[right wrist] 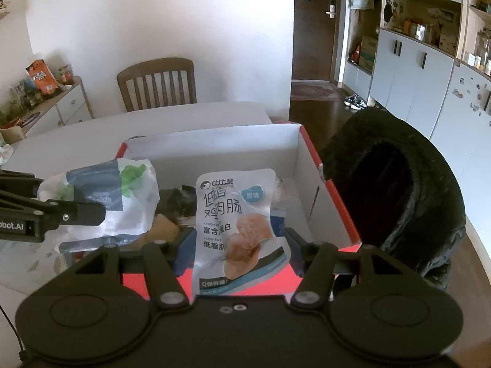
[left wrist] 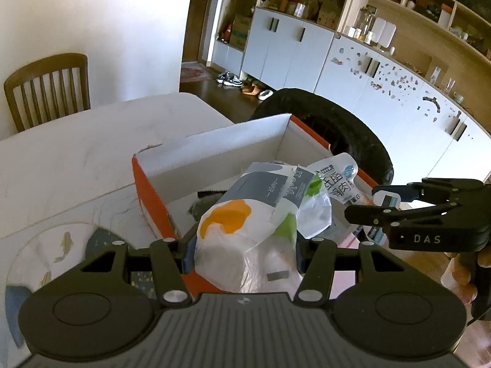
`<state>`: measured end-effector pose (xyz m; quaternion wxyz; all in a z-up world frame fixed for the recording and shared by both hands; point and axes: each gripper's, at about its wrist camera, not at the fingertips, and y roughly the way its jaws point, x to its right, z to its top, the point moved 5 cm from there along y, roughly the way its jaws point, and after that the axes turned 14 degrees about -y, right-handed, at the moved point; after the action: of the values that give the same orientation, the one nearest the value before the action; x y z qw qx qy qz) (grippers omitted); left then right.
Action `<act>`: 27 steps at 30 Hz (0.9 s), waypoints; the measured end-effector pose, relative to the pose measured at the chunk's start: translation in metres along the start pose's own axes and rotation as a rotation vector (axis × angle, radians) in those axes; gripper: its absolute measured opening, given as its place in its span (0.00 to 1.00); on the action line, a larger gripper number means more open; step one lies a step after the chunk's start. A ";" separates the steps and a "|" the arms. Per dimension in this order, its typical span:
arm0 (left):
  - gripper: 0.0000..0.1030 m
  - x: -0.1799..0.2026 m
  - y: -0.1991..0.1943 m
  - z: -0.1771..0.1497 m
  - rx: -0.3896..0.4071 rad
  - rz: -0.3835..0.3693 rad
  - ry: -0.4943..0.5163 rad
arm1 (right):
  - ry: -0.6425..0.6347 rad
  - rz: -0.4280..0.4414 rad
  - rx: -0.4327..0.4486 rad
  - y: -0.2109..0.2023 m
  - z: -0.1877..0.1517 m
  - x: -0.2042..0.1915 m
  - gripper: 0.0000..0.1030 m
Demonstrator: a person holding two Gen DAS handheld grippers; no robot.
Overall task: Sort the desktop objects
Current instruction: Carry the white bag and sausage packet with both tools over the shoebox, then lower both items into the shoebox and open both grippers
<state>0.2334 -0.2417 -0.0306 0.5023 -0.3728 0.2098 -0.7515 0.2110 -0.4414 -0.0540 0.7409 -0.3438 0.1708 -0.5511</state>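
My left gripper is shut on a tissue pack, white plastic with a grey band, orange and green patches, held over the near edge of the open red-and-white box. My right gripper is shut on a white chicken sausage packet with Chinese print, also held over the box. The sausage packet shows in the left view with the right gripper at the right. The tissue pack and left gripper show at left in the right view. Dark items lie inside the box.
The box stands on a white table with a round fish-patterned mat at the near left. A wooden chair stands behind the table. A black padded chair stands right of the box. Cabinets line the far wall.
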 end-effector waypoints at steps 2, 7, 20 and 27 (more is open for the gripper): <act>0.53 0.002 0.006 0.005 0.001 0.010 0.002 | -0.008 -0.001 -0.003 0.005 0.003 0.003 0.59; 0.53 0.003 0.028 0.016 -0.023 0.043 -0.015 | -0.001 -0.002 -0.033 0.025 0.006 0.015 0.59; 0.53 0.008 0.074 0.016 -0.082 0.119 0.040 | -0.063 0.006 -0.083 0.060 0.008 0.017 0.59; 0.53 0.008 0.087 0.011 -0.097 0.166 0.062 | -0.068 0.012 -0.113 0.076 0.002 0.015 0.59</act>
<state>0.2926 -0.2837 -0.0808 0.5374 -0.3546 0.2917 -0.7074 0.2703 -0.4431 -0.1033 0.7289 -0.4026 0.1787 -0.5242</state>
